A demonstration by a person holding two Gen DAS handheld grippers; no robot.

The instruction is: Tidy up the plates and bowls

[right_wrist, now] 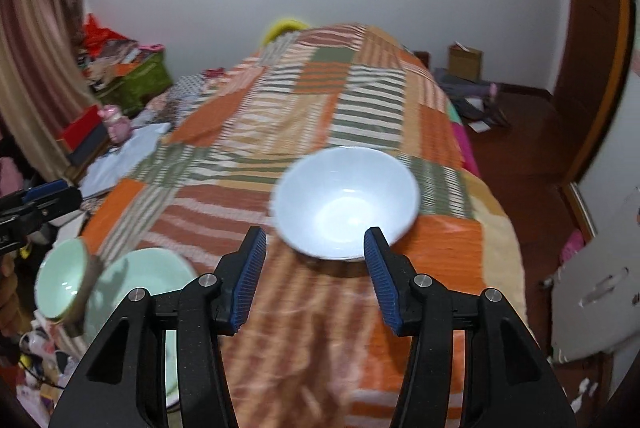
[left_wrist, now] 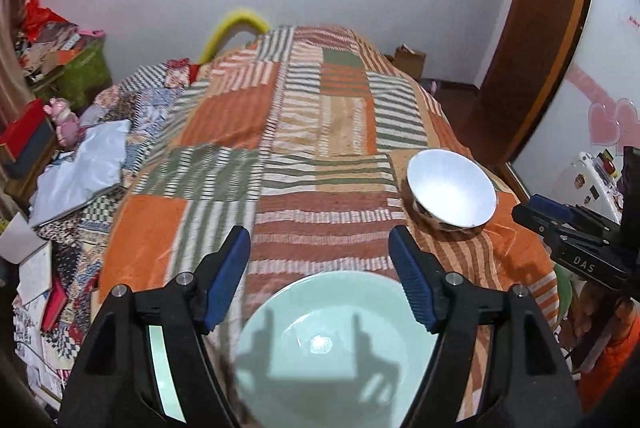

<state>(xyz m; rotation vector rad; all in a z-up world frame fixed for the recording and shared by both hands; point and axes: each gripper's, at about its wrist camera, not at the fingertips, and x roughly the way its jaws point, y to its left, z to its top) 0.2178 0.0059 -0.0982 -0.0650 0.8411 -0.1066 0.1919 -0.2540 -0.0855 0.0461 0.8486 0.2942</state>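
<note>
Patchwork bedspread point(left_wrist: 248, 116) bare between white bowl point(right_wrist: 346, 202), green plate point(left_wrist: 336, 344); both grippers' fingers released.

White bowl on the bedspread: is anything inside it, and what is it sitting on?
The white bowl looks empty, showing only a glare patch at its bottom. It rests directly on the striped patchwork bedspread. The cloth under its base is hidden. The open right gripper is near its rim, not touching.

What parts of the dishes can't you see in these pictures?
- Green plate: left wrist view, near rim cut off by the bottom edge and gripper arms.
- White bowl: right wrist view, motion-blurred; outside pattern hidden.
- Small green bowl: right wrist view, underside hidden; what supports it is unclear.
</note>
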